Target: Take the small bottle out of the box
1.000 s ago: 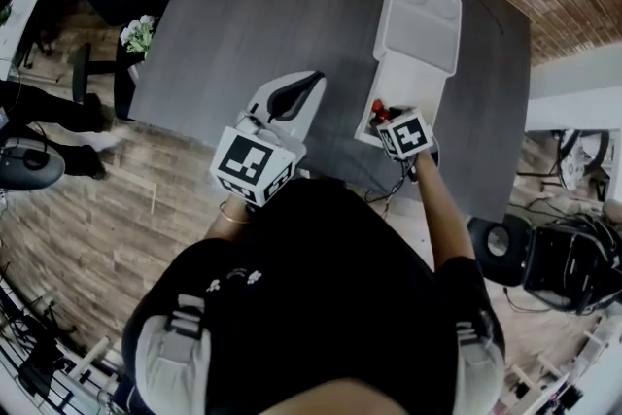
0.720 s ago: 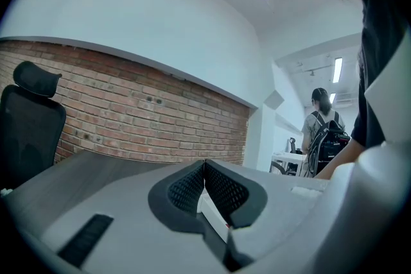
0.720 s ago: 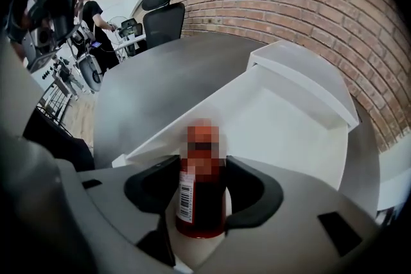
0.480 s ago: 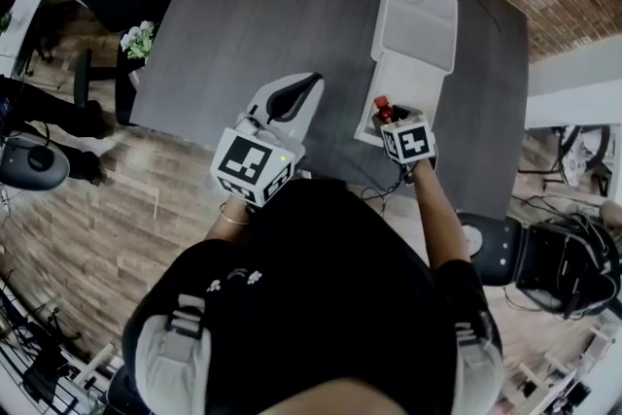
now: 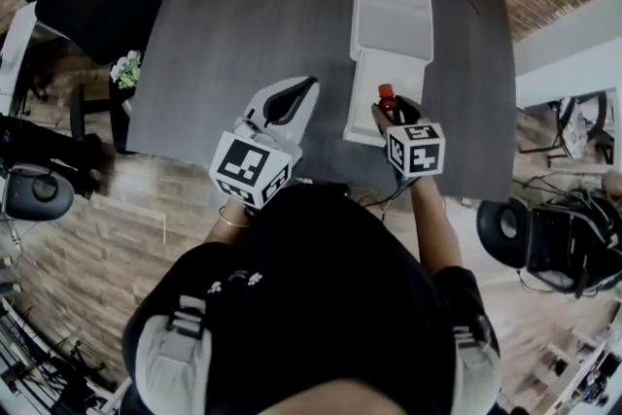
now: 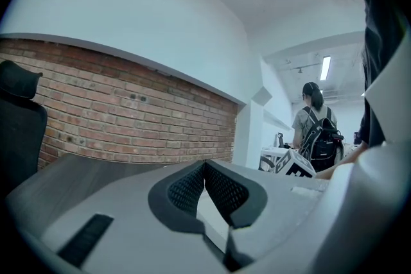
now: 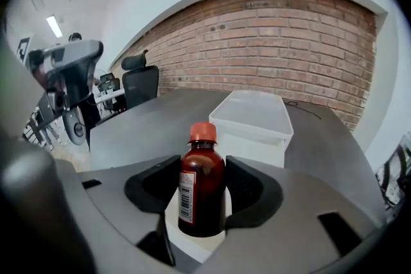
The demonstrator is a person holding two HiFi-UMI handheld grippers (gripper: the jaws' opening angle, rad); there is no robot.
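right gripper has its fingers clamped on the bottle, which stands upright with its red cap up, right at the near end of the white box on the grey worktop. left gripper hangs off to the side, fingers pinched together on nothing.

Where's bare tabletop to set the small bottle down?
Widest bare patch: table left of the white box, beyond the left tool. Narrower strip between box and the right edge. Crowded at the near edge, where the right tool holds the bottle.
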